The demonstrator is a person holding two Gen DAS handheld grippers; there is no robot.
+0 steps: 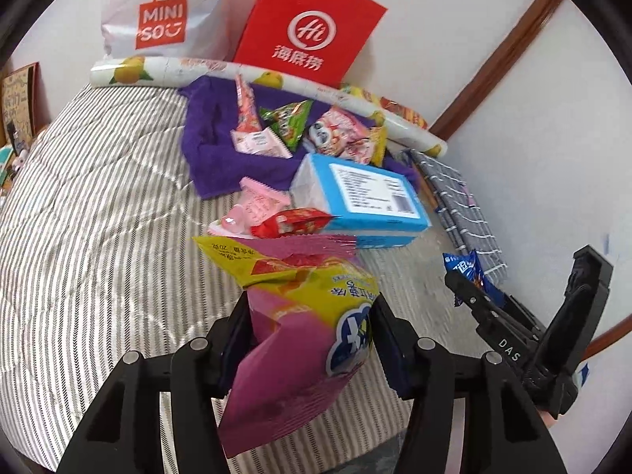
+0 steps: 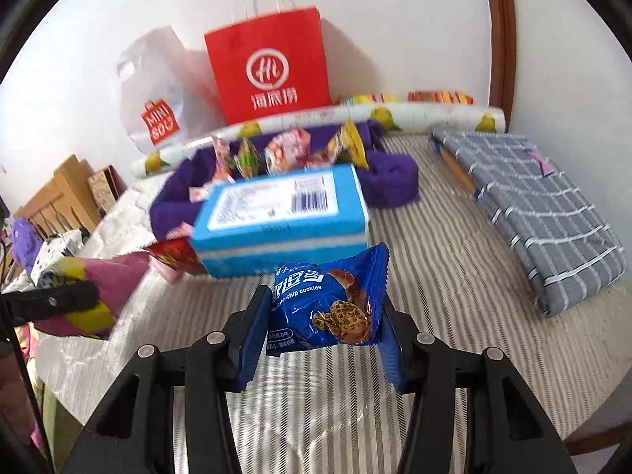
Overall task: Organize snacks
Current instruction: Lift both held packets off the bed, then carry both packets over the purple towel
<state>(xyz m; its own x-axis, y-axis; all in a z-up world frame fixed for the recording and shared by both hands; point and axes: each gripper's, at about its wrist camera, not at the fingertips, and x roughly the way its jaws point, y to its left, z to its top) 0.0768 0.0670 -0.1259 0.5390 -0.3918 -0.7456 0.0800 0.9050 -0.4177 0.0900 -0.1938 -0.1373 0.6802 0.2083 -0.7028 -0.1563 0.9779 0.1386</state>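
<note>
Held in the left gripper (image 1: pixel 312 339): a pink and yellow snack bag (image 1: pixel 300 316), glossy and creased, clamped between both pads and raised clear of the striped bedcover (image 1: pixel 98 197). Pinched in the right gripper (image 2: pixel 322 328): a small blue cookie packet (image 2: pixel 328 304) with chocolate-chip biscuits printed on it, jaws closed against its two sides, also lifted off the cover. Just beyond both, a light blue box (image 2: pixel 280 213) lying flat, a red packet (image 1: pixel 292 223) and a pink packet (image 1: pixel 260 201) touching its near left side. Farther back, more packets heaped on a purple towel (image 1: pixel 209 134). Behind that, a fruit-printed roll (image 2: pixel 395 114), then a red paper bag (image 2: pixel 272 67) and a white plastic bag (image 1: pixel 162 12) against the wall.
</note>
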